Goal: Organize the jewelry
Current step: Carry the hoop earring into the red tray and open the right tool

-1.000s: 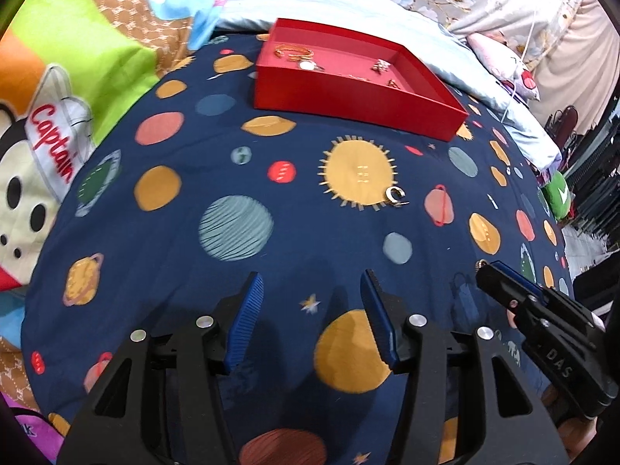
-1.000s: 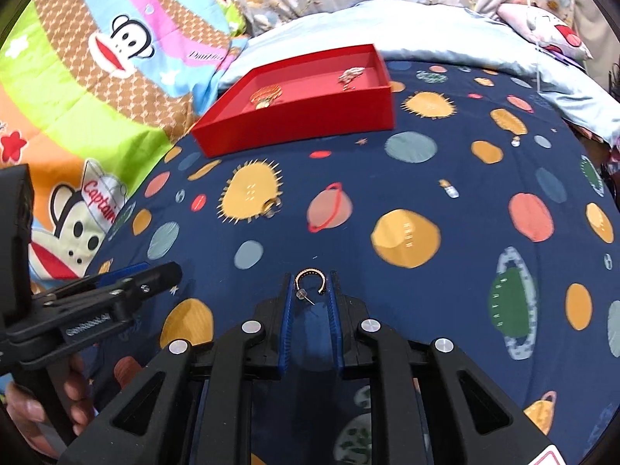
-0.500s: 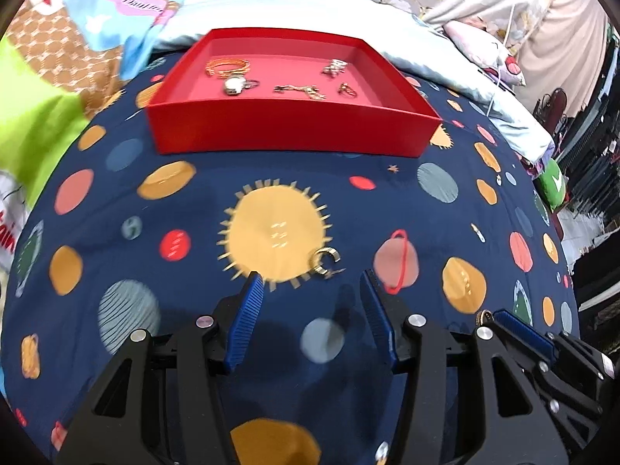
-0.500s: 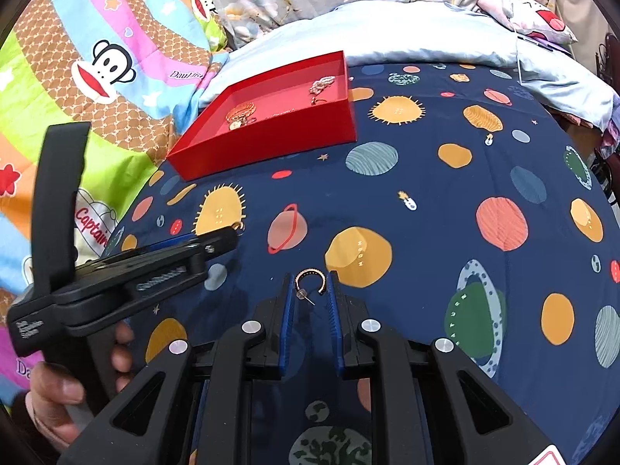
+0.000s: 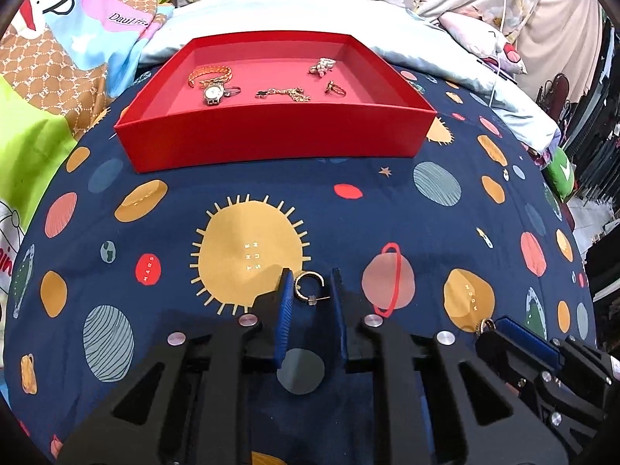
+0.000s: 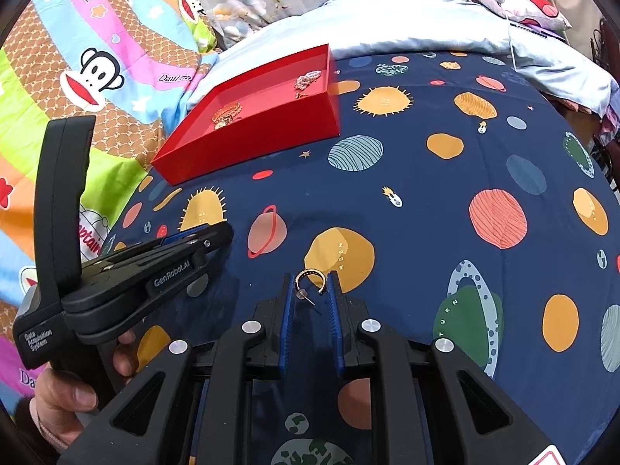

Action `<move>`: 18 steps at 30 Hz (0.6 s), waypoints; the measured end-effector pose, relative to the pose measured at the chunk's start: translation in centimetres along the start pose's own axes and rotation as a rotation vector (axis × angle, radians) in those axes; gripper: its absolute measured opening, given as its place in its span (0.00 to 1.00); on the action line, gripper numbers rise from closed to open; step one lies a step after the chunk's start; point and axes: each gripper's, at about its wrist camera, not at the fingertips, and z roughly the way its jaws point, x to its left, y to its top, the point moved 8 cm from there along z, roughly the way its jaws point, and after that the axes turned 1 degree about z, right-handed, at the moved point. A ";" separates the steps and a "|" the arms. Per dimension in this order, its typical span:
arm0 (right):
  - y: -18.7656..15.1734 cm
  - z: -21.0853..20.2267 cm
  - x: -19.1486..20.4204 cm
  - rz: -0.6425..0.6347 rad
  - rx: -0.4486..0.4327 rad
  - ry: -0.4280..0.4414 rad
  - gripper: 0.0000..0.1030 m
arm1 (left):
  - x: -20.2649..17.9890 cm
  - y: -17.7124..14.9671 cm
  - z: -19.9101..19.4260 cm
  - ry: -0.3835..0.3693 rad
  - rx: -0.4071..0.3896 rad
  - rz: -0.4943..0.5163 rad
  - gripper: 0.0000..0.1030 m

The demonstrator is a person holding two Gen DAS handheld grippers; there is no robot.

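Closing the left gripper (image 5: 309, 285) on one earring (image 5: 308, 286), right gripper (image 6: 310, 288) clamping another earring (image 6: 310, 281), we advise lifting gently toward the red tray (image 5: 271, 135).

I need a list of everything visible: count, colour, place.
red cardboard tray: 1, red, far on cover
gold chain bracelet: 1, gold, tray's left
silver wristwatch: 1, silver, beside bracelet
thin gold chain: 1, gold, tray's middle
gold ring: 1, gold, tray's right
pale beaded cluster: 1, whitish, tray's far right
navy planet-print cover: 1, navy, under everything
left hoop earring: 1, gold, between left gripper's closing jaws
right hoop earring: 1, gold, clamped by right gripper
left hand: 1, holding left gripper
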 end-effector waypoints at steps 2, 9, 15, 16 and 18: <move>0.0 0.0 0.0 0.000 -0.002 0.000 0.15 | 0.0 -0.2 -0.2 -0.011 0.002 -0.004 0.17; 0.5 -1.1 0.5 -0.006 -0.025 0.003 0.15 | 0.6 -0.4 -2.0 -0.027 -0.012 -0.018 0.17; 2.3 -2.8 1.5 -0.031 -0.075 0.008 0.15 | 2.0 1.1 -5.1 -0.019 -0.067 -0.032 0.17; 2.8 -3.1 1.8 -0.037 -0.086 0.011 0.15 | 2.2 1.4 -5.5 -0.017 -0.077 -0.033 0.17; 4.0 -3.6 2.3 -0.044 -0.104 0.026 0.15 | 2.7 2.2 -6.5 -0.009 -0.097 -0.030 0.17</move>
